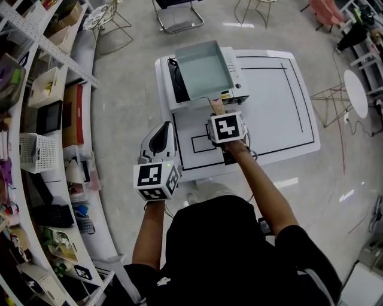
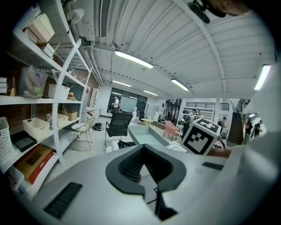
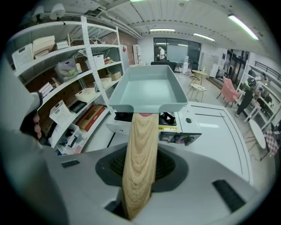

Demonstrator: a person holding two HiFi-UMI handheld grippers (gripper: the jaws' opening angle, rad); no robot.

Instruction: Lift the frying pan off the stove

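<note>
A square pale-green frying pan [image 1: 203, 69] hangs over the white portable stove [image 1: 237, 76] on the table, covering most of it. Its wooden handle [image 1: 216, 106] points toward me, and my right gripper [image 1: 218, 115] is shut on it. In the right gripper view the handle [image 3: 139, 162] runs between the jaws, and the pan [image 3: 149, 90] sits raised above the stove [image 3: 186, 132], with the burner showing under it. My left gripper [image 1: 163, 134] hovers at the table's left front edge, apart from the pan. Its jaws [image 2: 149, 176] are shut and hold nothing.
The white table [image 1: 269, 107] has black outlines drawn on it to the right of and in front of the stove. Shelves with bins and boxes [image 1: 48, 119] curve along the left. A chair [image 1: 178, 18] stands behind the table and a small round table [image 1: 356, 92] to the right.
</note>
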